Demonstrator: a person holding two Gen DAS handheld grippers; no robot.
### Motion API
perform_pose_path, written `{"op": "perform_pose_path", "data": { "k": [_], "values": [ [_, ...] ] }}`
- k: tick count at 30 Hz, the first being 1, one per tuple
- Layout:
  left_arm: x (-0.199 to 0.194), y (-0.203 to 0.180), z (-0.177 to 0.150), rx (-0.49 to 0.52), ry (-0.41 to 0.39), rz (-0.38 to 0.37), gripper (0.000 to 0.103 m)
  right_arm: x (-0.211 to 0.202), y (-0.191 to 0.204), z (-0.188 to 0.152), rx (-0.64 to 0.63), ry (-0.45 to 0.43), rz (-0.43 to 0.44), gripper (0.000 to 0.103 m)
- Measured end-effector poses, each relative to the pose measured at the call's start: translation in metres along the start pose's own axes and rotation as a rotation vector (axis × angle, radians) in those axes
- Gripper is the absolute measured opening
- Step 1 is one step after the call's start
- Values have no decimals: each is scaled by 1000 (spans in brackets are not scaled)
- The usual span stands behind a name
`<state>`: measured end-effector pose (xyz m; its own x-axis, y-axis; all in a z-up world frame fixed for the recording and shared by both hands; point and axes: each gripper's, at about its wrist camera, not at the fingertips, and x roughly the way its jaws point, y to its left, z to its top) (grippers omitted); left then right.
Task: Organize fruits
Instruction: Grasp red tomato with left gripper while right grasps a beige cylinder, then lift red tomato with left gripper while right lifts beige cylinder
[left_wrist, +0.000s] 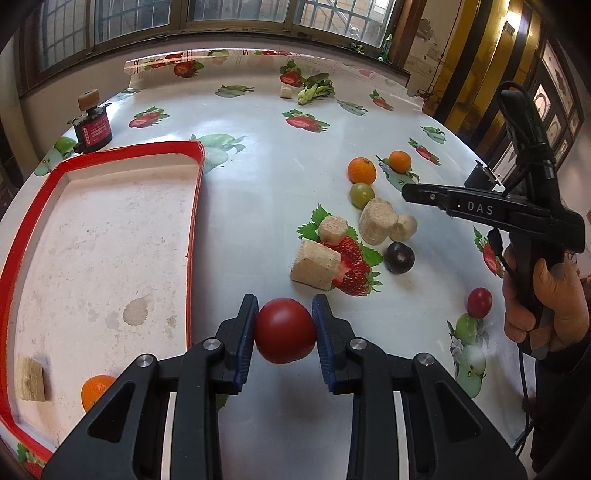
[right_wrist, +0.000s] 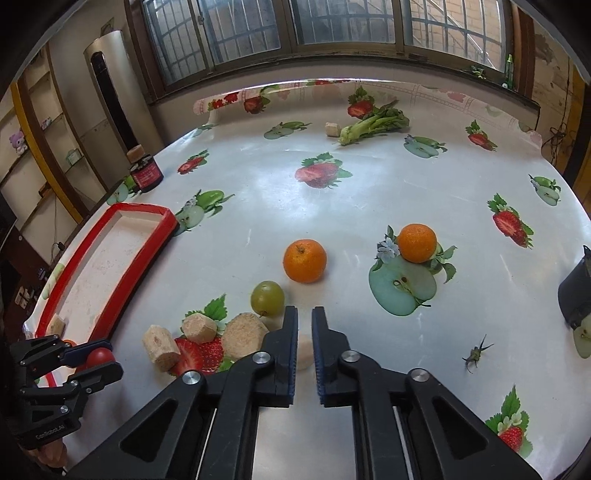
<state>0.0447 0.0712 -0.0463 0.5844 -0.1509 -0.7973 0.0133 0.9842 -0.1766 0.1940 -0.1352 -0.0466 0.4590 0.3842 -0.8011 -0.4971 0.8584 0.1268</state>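
My left gripper is shut on a red tomato, held just right of the red-rimmed tray. The tray holds an orange and a cork block. On the table lie two oranges, a green grape, a dark plum and a small red fruit. My right gripper is empty with its jaws nearly closed, hovering over the corks near the grape. The left gripper with the tomato shows at the left in the right wrist view.
Several cork pieces lie among the fruit. A dark jar stands beyond the tray. A green vegetable lies near the far edge. A small stem lies on the cloth at the right.
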Motion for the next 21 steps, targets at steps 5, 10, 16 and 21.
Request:
{"op": "perform_pose_path", "data": {
  "k": [5, 10, 16, 21],
  "values": [
    [-8, -1, -1, -4, -13, -11, 27, 10, 0, -7, 8, 45, 41, 30],
    [-13, 2, -2, -4, -19, -15, 28, 5, 2, -31, 30, 58, 96, 40],
    [-15, 0, -3, -9, -22, -28, 28, 4, -2, -39, 69, 65, 119, 40],
    [-20, -2, -5, -6, -29, -28, 28, 1, 6, -41, 56, 62, 150, 33]
  ]
}}
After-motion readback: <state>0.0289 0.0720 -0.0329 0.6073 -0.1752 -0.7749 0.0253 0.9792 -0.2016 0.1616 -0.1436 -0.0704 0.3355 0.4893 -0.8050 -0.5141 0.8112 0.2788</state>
